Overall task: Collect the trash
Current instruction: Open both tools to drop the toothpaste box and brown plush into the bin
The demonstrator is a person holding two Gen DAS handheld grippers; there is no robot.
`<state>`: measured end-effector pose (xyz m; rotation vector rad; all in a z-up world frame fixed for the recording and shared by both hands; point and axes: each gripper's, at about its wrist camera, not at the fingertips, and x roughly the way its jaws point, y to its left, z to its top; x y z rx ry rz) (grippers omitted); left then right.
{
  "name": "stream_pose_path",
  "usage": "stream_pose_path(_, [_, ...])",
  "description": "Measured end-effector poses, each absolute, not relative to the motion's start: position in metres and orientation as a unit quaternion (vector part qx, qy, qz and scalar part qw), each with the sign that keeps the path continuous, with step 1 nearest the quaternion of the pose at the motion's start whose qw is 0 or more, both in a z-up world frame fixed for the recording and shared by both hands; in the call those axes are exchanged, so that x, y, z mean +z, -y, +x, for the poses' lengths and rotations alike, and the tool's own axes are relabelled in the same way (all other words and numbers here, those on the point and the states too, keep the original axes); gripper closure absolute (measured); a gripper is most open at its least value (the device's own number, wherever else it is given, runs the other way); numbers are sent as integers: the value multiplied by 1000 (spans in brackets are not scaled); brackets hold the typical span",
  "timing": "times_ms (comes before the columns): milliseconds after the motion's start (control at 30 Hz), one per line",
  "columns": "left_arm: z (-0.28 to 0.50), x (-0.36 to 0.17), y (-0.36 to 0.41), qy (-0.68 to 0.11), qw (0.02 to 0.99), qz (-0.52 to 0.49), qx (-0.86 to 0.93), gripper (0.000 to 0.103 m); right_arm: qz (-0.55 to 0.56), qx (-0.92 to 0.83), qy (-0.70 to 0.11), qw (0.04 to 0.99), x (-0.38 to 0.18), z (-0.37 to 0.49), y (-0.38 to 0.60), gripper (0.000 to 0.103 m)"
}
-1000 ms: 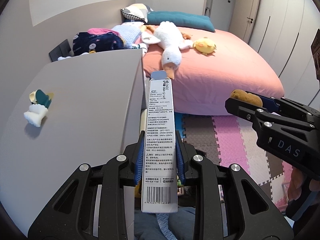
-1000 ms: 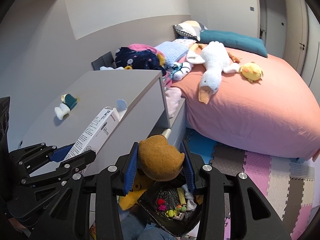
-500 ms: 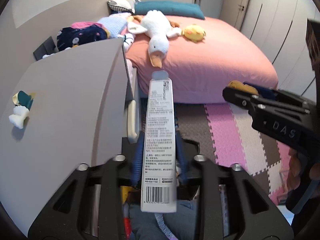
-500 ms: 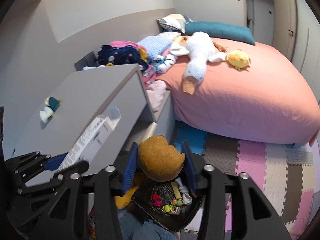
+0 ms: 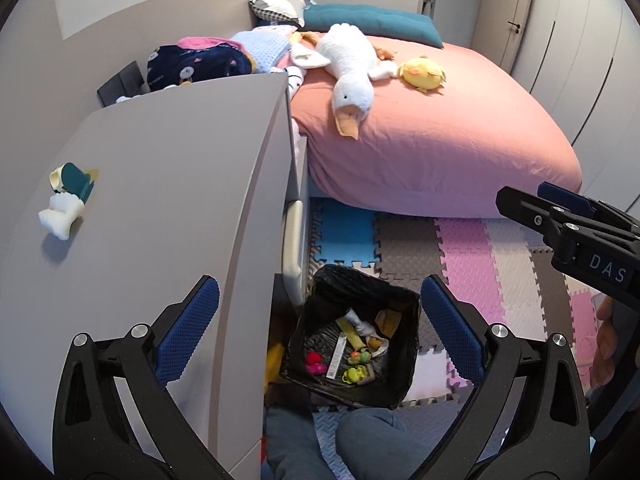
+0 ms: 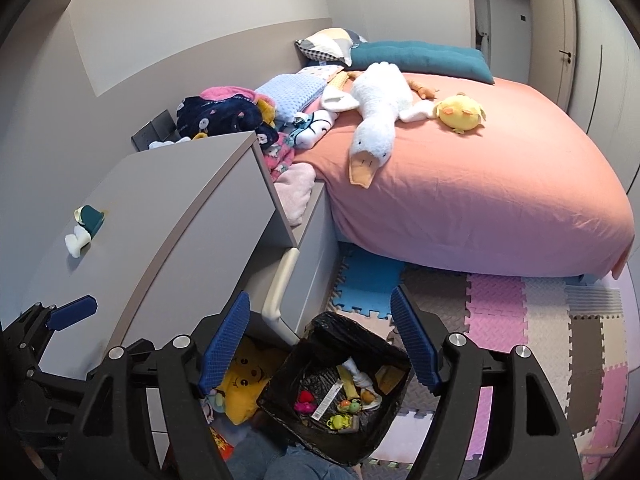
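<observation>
- Left wrist view: black-lined bin (image 5: pixel 352 334) on the floor mats beside the dresser (image 5: pixel 160 208), holding a long white box (image 5: pixel 335 356), yellow strip and small bright toys.
- Left gripper (image 5: pixel 320 336) has just spread wide, empty; right gripper (image 6: pixel 320 344) likewise opening, empty.
- Right gripper reads "DAS".

The room is being lit evenly by soft, diffuse light whose source cannot be made out, so that only a faint shadow is being cast by the small toy (image 5: pixel 66 204) onto the grey cabinet top (image 5: pixel 160 200), while the inside of the black bin (image 5: pixel 352 340) is being left dim. Straight lines are being bent strongly by the fisheye lenses, and the corners of both views are being cut off by a dark round vignette. Everything is being rendered sharply, with no motion blur and no glare being seen on the pink bed (image 6: pixel 480 184).
</observation>
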<state>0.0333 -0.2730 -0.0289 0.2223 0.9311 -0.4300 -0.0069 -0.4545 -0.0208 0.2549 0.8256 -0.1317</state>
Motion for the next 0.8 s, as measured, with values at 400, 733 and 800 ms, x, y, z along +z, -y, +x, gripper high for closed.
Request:
stream_pose_path(400, [38,-25,252,-441,873,91,-190,6,125,-42,-395,909,-21,2,438,29])
stream_pose_path(733, [49,-21,216,-437,884,70,-148,6,119,-13,-390,913,-18,21,405,29])
stream_pose_path(800, [53,-21,206,-433,889,62,-133,6,117,-6,-389,914,-17,25,398,29])
